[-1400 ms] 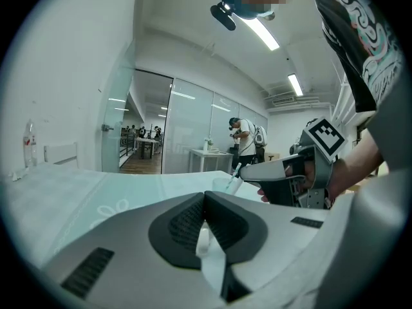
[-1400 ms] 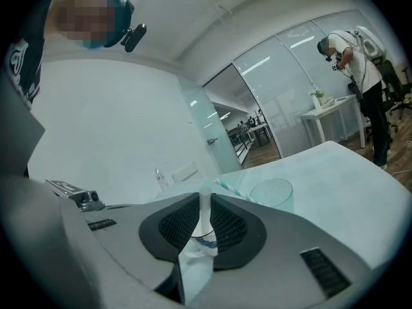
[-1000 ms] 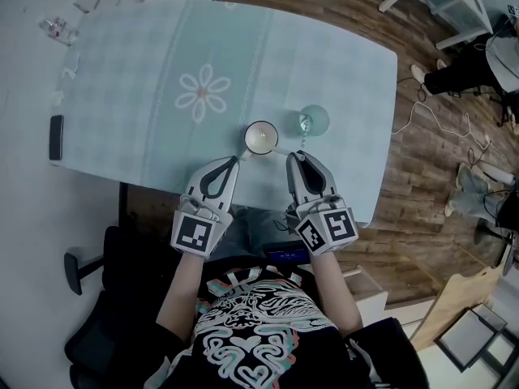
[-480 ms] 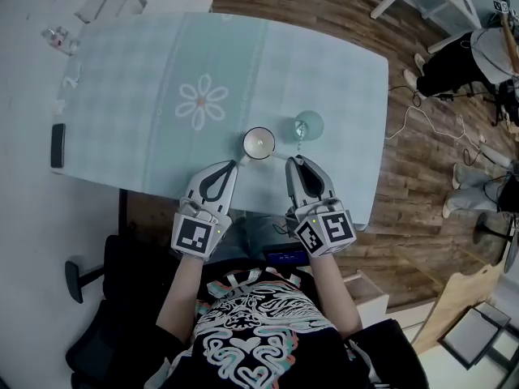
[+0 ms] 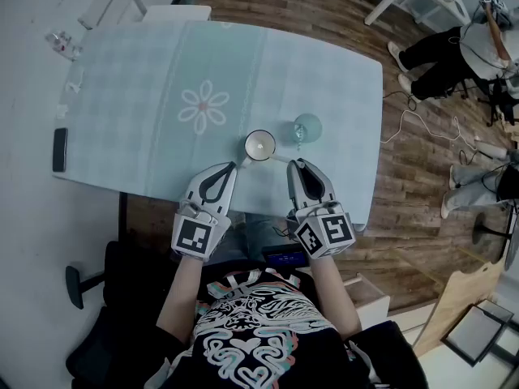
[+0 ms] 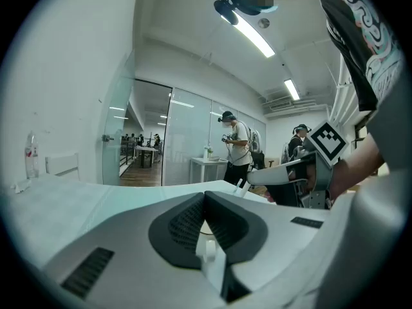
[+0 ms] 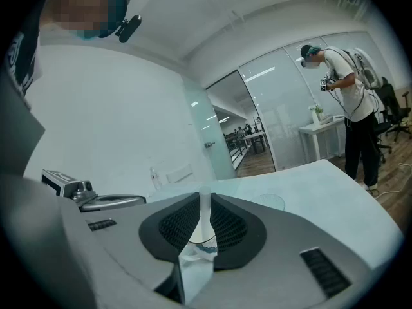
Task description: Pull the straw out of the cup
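The person sits at the near edge of the table (image 5: 146, 112), which wears a pale green cloth with a white daisy (image 5: 203, 106) printed in the middle, and holds both grippers out low over it, side by side. The left tongs (image 5: 233, 164) are pressed together with nothing between them; their dark pads meet at the tip in the left gripper view (image 6: 205, 198), which points toward the near side of the white cup (image 5: 260, 144). The right tongs (image 5: 293, 163) are pinching the straw (image 7: 204, 214), a thin white tube that stands up between the ribbed pads in the right gripper view. From above, the straw (image 5: 280, 159) runs as a short white line from those tips leftward to the cup's near rim, and I cannot tell whether its far end is inside the cup or only touching the edge. The cup stands upright near the table's front edge, just ahead of the gap between the two grippers. A round bluish glass piece (image 5: 306, 126) sits just beside the cup on its right. Far off at the table's left edge lies a dark phone (image 5: 60, 149). Across the room another person (image 7: 341, 76) stands by a glass partition.
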`<state>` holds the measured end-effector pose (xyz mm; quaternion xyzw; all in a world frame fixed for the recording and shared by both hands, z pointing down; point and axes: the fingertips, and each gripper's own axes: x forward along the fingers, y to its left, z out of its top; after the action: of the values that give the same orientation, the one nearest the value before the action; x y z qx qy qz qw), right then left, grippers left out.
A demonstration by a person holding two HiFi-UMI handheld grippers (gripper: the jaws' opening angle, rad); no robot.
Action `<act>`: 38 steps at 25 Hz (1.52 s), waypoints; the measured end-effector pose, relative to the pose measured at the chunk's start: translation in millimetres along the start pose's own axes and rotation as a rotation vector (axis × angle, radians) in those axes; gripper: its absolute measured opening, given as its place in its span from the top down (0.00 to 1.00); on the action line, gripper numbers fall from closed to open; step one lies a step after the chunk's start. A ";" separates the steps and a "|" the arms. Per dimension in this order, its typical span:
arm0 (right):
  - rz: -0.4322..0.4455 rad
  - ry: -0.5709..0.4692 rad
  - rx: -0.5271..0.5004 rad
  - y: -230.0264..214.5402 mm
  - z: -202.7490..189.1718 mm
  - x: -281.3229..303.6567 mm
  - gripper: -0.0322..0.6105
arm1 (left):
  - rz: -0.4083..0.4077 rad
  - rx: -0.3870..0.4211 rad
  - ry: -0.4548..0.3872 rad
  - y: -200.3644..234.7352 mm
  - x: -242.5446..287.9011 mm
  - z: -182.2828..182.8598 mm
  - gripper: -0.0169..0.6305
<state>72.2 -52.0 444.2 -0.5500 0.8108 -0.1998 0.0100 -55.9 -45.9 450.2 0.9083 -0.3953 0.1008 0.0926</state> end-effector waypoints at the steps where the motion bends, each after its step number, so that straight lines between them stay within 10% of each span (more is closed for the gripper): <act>1: -0.002 -0.003 -0.005 1.2 1.0 -0.6 0.87 | -0.001 0.010 -0.001 0.1 -1.1 0.4 0.97; 38: 0.010 -0.161 -0.028 30.7 45.4 -25.7 0.88 | 0.035 0.098 -0.121 9.7 -24.4 47.7 0.97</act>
<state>65.9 -33.6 387.0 -0.5605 0.8127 -0.1435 0.0687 -74.1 -47.1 398.8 0.9092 -0.4105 0.0665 0.0222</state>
